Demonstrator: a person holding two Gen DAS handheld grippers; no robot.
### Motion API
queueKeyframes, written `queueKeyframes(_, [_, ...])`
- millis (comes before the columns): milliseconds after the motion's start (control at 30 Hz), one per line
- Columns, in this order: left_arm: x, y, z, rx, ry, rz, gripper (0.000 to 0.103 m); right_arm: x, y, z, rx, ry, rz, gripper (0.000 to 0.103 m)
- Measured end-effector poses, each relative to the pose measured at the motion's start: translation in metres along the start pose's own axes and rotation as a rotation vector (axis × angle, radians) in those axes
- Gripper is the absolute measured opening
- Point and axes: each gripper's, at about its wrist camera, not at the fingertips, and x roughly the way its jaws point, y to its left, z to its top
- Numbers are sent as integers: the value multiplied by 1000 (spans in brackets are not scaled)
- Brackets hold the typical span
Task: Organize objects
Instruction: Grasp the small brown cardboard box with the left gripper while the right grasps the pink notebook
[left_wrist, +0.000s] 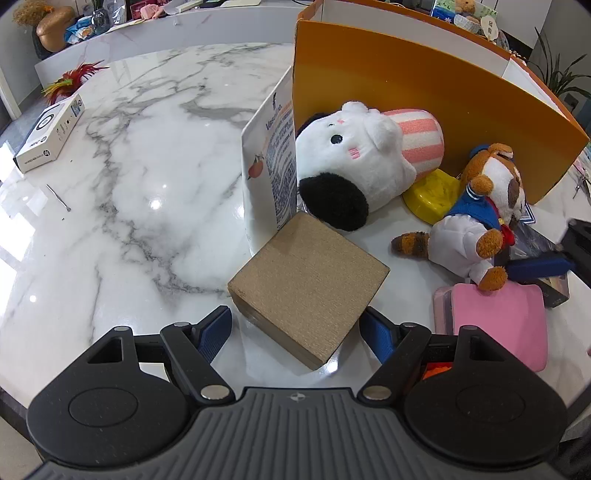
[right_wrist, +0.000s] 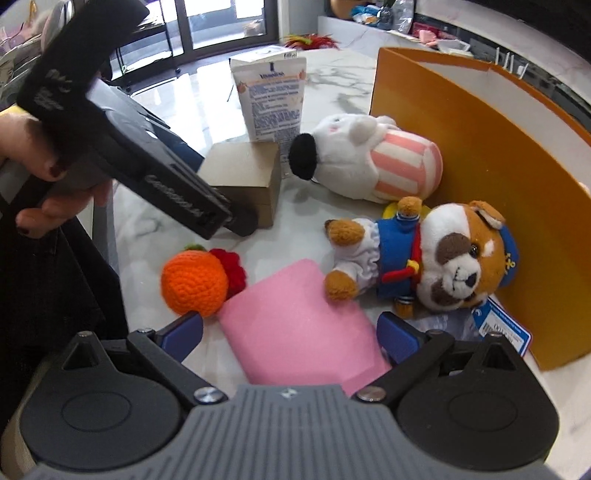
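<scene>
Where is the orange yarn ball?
In the right wrist view, the orange yarn ball sits lower left on the marble table, touching the pink pad.

Yellow dish (left_wrist: 432, 195) half under plush toys (left_wrist: 369, 158)

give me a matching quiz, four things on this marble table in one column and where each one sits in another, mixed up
Things:
1. brown box
2. pink pad
3. orange crochet ball
4. white pouch

Places:
A. standing upright behind the brown box
B. between the open fingers of the left claw
C. beside the pink pad, next to a red crochet piece
D. between the open fingers of the right claw

Pairs: 1-B, 2-D, 3-C, 4-A
</scene>
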Motion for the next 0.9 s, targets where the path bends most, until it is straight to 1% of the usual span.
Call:
queueKeyframes(100, [0, -1, 0, 3, 0, -2, 90, 6, -4, -5, 1, 1, 11, 101])
queueKeyframes(133, [0, -1, 0, 5, 0, -2, 90, 10, -3, -7, 1, 21, 14, 102])
queueKeyframes(200, [1, 0, 1, 4, 3, -3, 90, 10, 5, -10, -54, 28, -2, 102])
queueKeyframes(233, [1, 0, 1, 2, 4, -2, 91, 10, 6, -11, -62, 31, -4, 102])
queueKeyframes(300, [1, 0, 2, -1, 6, 1, 91, 8, 4, -12, -32, 39, -6, 102])
queueKeyframes(367, [1, 0, 1, 0, 6, 0, 91, 5, 6, -15, -14, 68, -37, 102])
queueKeyframes(500, [0, 1, 1, -3, 7, -1, 91, -1, 10, -19, 97, 130, -104, 102])
queueKeyframes(633, [0, 0, 1, -3, 9, 2, 91, -5, 20, -23, 74, 151, -78, 102])
queueKeyframes(733, [0, -1, 0, -1, 8, 3, 91, -3, 20, -23, 39, 118, -83, 102])
queueKeyframes(833, [0, -1, 0, 0, 7, 4, 91, 0, 16, -20, -17, 57, -96, 102])
queueKeyframes(900, [0, -1, -1, 3, 5, 7, 91, 4, 9, -19, -7, 37, -57, 102])
